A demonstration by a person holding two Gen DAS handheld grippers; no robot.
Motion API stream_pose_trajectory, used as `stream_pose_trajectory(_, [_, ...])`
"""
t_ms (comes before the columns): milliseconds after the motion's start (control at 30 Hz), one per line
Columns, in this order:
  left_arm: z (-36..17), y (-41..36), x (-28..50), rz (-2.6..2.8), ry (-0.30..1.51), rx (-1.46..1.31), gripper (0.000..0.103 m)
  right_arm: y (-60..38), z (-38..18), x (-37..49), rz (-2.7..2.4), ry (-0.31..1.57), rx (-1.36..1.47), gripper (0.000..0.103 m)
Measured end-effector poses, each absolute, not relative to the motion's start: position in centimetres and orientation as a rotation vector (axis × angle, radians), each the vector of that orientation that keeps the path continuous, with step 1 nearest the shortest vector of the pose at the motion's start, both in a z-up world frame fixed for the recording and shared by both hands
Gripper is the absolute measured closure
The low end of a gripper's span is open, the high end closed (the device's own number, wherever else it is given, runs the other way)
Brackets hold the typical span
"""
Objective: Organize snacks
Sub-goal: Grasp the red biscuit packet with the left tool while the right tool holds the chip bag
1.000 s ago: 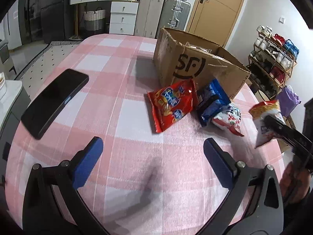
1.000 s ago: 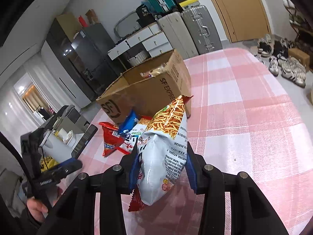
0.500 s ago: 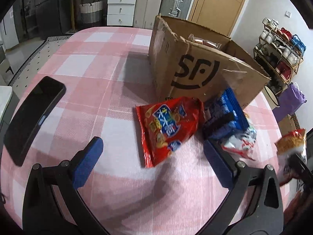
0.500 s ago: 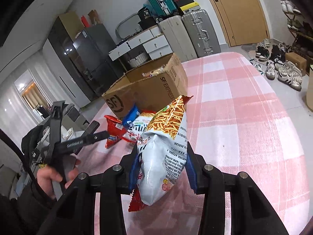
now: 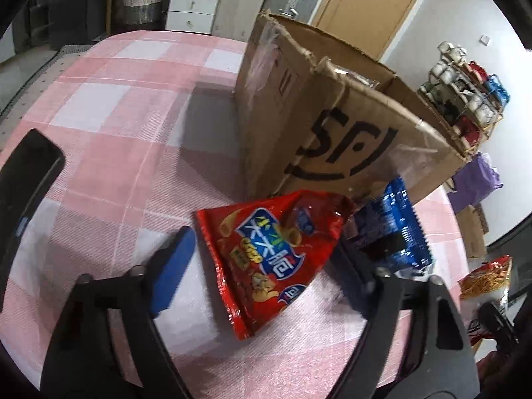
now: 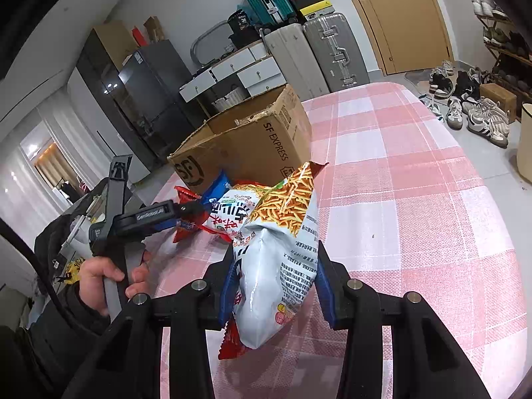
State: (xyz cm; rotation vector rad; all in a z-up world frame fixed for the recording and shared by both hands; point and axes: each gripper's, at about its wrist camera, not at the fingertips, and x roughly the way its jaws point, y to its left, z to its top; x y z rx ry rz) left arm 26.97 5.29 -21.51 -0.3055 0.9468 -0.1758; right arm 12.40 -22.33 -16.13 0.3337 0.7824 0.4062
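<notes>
A red snack bag (image 5: 266, 252) lies flat on the pink checked tablecloth (image 5: 133, 139), in front of an open cardboard box (image 5: 332, 126). My left gripper (image 5: 264, 242) straddles this bag and its jaws are closing; the blue pads stand at the bag's edges without squeezing it. A blue bag (image 5: 395, 219) and a white-and-red bag (image 6: 232, 209) lie just right of it. My right gripper (image 6: 276, 249) is shut on a white bag with an orange stick-snack picture (image 6: 282, 232), held upright above the table. The right wrist view shows the left gripper (image 6: 196, 207) and the hand (image 6: 103, 276) holding it.
A black phone (image 5: 23, 199) lies near the table's left edge. The box (image 6: 252, 146) holds some packets. Suitcases (image 6: 335, 50), white drawers (image 6: 246, 69) and a shoe rack (image 5: 465, 99) stand beyond the table. Bare cloth (image 6: 415, 183) stretches right of the box.
My left gripper has moved forward and down until the red bag lies between its fingers, and its jaws have narrowed. The right gripper keeps its bag almost still.
</notes>
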Motion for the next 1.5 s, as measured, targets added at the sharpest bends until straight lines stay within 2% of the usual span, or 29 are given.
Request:
stream_pose_trajectory(133, [-21.5, 5.7, 27.3, -0.206, 0.954, -0.339, 0.049, -22.3, -16.0, 12.2, 0.401, 0.783, 0.331, 0.062])
stream_pose_trajectory(333, [-21.2, 6.0, 26.9, -0.236, 0.94, -0.36, 0.058, -22.4, -16.0, 11.9, 0.396, 0.788, 0.337, 0.062])
stream_pose_trajectory(633, [-19.9, 6.3, 24.6, -0.246, 0.925, -0.357, 0.059, -22.2, -14.8, 11.4, 0.404, 0.764, 0.326, 0.062])
stream_pose_trajectory(933, [-15.9, 6.4, 20.3, -0.255, 0.846, -0.319, 0.059, -20.8, -12.6, 10.7, 0.438, 0.717, 0.294, 0.062])
stream_pose_trajectory(1500, [-3.8, 5.8, 14.6, -0.27, 0.717, -0.219, 0.058, -17.8, -4.7, 10.6, 0.575, 0.581, 0.25, 0.062])
